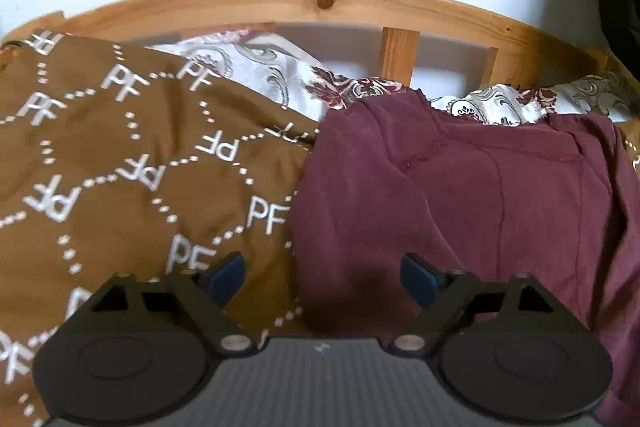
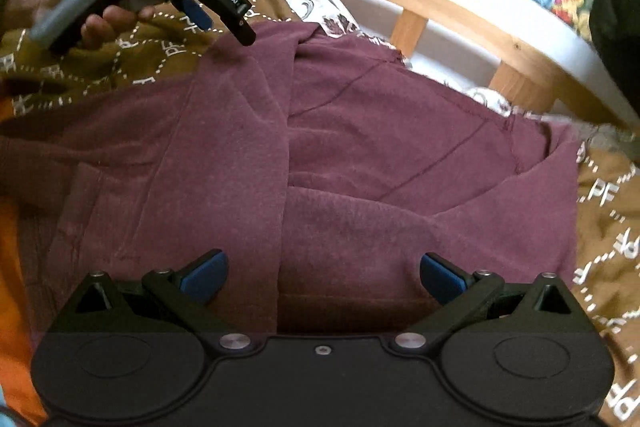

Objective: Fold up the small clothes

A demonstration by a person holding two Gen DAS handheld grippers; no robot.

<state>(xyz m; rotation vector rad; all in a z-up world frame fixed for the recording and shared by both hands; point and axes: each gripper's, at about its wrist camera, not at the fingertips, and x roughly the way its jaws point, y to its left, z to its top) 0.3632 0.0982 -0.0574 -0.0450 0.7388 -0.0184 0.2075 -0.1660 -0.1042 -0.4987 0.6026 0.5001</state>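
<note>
A maroon garment [image 2: 360, 155] lies spread and partly folded on a brown bedspread [image 1: 120, 155] printed with white PF letters. In the left wrist view the garment [image 1: 460, 195] fills the right half. My left gripper [image 1: 322, 277] is open and empty, hovering over the garment's left edge where it meets the bedspread. It also shows in the right wrist view [image 2: 218, 15], held by a hand at the garment's far left corner. My right gripper [image 2: 324, 277] is open and empty, just above the garment's near edge.
A wooden bed frame [image 1: 320, 3] with slats runs along the far side, against a white wall. A white pillow with a dark red pattern [image 1: 288, 79] lies behind the garment. An orange cloth [image 2: 12, 267] sits at the left edge.
</note>
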